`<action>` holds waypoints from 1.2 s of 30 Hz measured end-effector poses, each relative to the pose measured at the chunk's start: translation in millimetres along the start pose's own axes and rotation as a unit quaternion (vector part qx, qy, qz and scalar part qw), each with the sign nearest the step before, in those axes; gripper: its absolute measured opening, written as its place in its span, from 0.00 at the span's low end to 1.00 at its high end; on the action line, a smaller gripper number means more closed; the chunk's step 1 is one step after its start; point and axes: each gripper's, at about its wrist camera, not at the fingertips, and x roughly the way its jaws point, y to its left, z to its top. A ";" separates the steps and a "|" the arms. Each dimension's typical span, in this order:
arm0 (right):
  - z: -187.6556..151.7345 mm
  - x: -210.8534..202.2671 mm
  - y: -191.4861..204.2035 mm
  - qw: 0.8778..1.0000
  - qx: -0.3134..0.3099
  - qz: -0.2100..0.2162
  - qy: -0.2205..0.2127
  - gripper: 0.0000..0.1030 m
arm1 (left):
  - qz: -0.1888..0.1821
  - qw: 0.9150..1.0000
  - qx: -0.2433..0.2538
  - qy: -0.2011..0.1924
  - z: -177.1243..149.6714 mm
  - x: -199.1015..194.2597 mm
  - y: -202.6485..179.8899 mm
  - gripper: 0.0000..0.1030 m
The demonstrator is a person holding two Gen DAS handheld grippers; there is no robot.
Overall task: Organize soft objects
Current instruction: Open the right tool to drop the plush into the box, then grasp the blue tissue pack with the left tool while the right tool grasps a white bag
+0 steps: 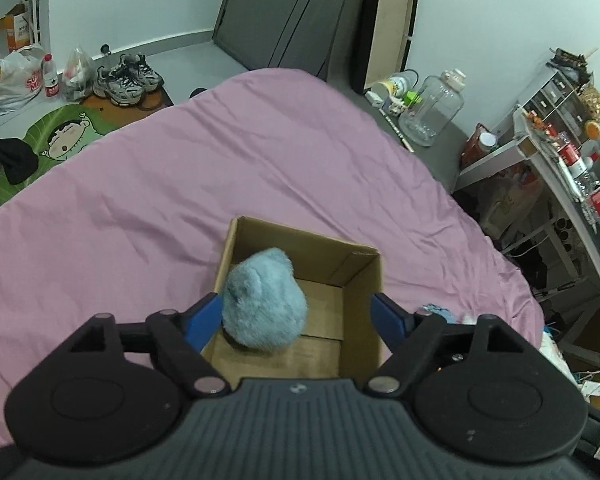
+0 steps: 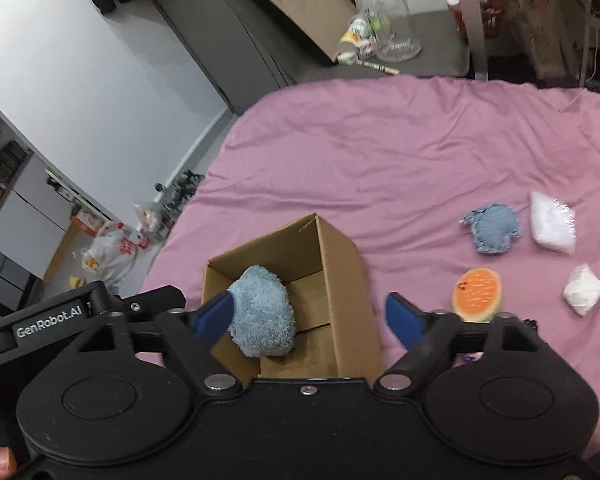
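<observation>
In the left wrist view, the floor left of the bed holds a white bag with red print too cut off to read, a bottle whose red label is too small to read, and a pair of sneakers. The box sits on the pink sheet near the bed's near edge, top open, with the blue plush inside against its left wall. The left gripper is spread wide above the box; its left finger lies just beside the plush, and whether they touch cannot be told. The box's near wall is hidden behind the gripper body. In the right wrist view, "GenRobot.AI" reads on the left gripper's arm at the left. The right gripper is also spread wide with nothing pinched; its left finger overlaps the plush's edge. To the right of the box, toward the bed's right edge, lie a melon-slice toy, partly hidden by the right finger, a blue cloth toy, a white packet and a white bundle, all blurred.
</observation>
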 end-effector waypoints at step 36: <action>-18.5 -112.4 -168.8 0.998 0.027 -0.020 -0.051 1.00 | 0.073 0.989 0.120 -0.047 -106.4 -38.1 -142.3 1.00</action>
